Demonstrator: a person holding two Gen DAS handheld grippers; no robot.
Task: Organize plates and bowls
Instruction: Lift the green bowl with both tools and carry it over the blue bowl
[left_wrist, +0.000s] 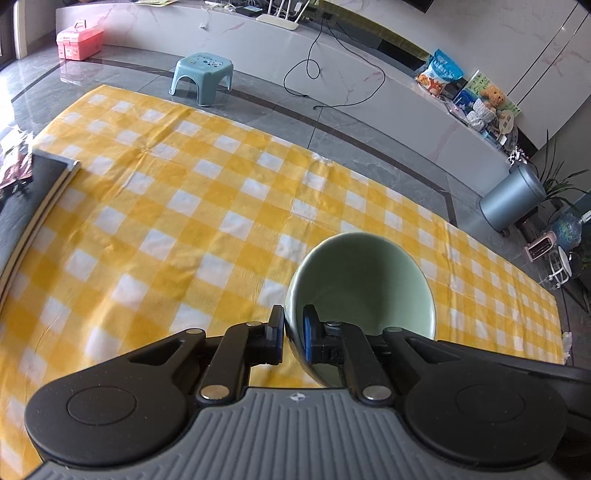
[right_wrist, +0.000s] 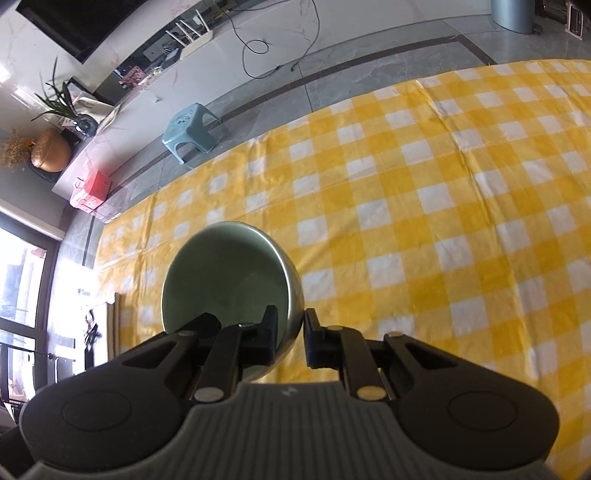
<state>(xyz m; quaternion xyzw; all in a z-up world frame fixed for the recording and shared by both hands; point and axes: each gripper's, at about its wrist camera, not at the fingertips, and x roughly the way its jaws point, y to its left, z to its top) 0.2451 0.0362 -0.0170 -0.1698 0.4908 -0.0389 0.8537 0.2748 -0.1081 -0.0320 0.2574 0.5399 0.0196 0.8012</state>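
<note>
Yellow checked cloth (left_wrist: 184, 206) covers the counter; each gripper's fingers pinch a green bowl's rim: left gripper (left_wrist: 293, 334) its bowl (left_wrist: 364, 280), right gripper (right_wrist: 290, 332) another bowl (right_wrist: 225, 277).

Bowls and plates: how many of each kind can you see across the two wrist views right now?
Pale green ceramic bowls: 2, one clamped by its rim in the left hand-held gripper (bowl), one in the right hand-held gripper (bowl).
Plates: 0 in view.
Total: 2, both held above the yellow-and-white checked cloth.
</note>
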